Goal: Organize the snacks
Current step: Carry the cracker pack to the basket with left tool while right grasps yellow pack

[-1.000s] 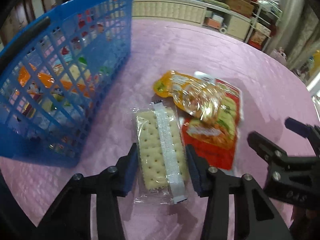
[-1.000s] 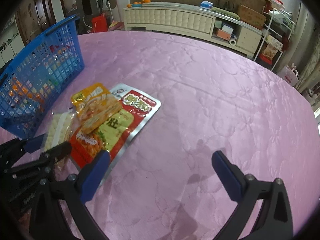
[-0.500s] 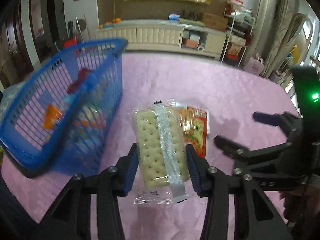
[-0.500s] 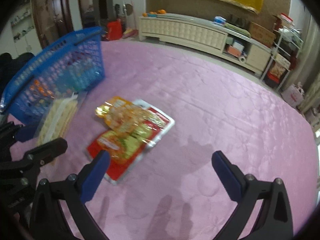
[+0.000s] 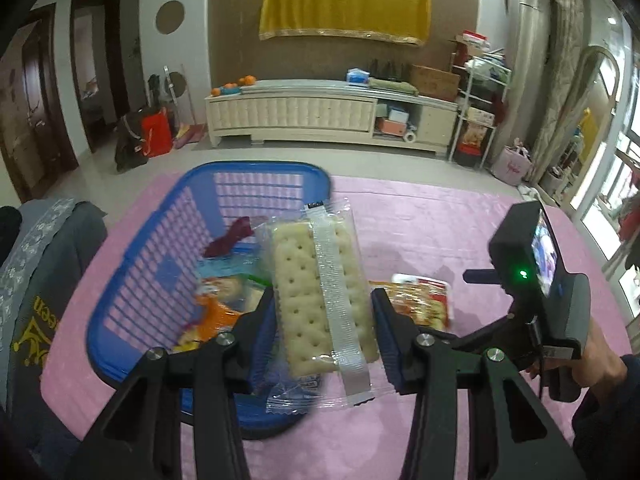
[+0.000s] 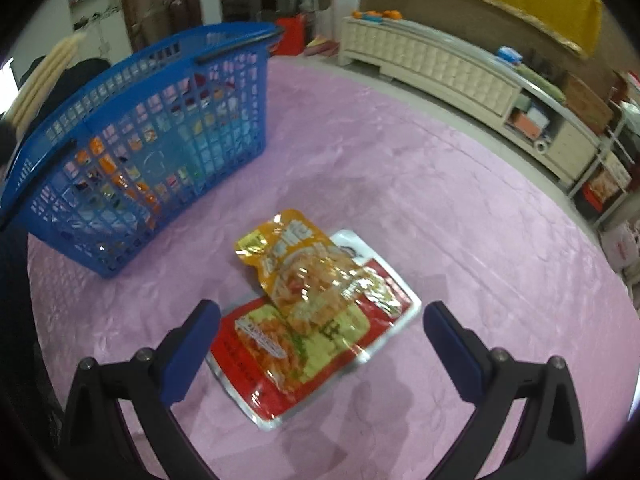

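Note:
My left gripper (image 5: pixel 324 320) is shut on a clear-wrapped cracker pack (image 5: pixel 320 292) and holds it in the air over the near right rim of the blue basket (image 5: pixel 120 276). The basket holds several snack packs. In the right wrist view the basket (image 6: pixel 132 136) stands at the left, and the cracker pack (image 6: pixel 40 80) shows edge-on above its far left side. My right gripper (image 6: pixel 320 340) is open and hovers over an orange pouch (image 6: pixel 296 264) that lies on a red snack bag (image 6: pixel 280 356) on the pink tablecloth.
The round table has a pink cloth (image 6: pixel 440 208). A grey garment (image 5: pixel 36 292) lies by the table's left edge. The right gripper's body and the holding hand (image 5: pixel 560 344) are at the right in the left wrist view. A cream cabinet (image 5: pixel 320 112) stands beyond.
My left gripper has lifted the cracker pack off the table and carried it left, over the basket. My right gripper has moved over the orange pouch and red bag, still open.

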`<control>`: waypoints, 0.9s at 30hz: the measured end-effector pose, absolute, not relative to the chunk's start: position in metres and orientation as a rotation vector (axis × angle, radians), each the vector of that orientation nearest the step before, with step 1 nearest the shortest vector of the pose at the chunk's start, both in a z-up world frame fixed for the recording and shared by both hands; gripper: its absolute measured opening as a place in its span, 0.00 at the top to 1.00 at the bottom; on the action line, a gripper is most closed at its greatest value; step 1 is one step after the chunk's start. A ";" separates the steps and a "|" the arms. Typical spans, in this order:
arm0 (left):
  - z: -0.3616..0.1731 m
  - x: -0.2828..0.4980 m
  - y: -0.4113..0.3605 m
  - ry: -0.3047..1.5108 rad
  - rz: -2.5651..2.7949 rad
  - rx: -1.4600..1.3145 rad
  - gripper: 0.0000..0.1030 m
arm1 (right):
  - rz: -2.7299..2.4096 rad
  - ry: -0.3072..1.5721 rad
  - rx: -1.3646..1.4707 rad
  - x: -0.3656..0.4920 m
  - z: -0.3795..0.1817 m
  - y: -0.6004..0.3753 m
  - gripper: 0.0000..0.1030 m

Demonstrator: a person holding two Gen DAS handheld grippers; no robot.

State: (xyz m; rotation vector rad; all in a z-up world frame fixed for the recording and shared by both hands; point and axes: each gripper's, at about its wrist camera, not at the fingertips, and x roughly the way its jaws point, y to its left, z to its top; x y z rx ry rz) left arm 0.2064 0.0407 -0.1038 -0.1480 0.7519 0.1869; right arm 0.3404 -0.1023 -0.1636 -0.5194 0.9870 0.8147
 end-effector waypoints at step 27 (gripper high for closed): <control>-0.119 0.225 0.135 0.817 0.257 -0.194 0.58 | 0.971 1.123 -0.712 0.367 -0.200 -0.046 0.49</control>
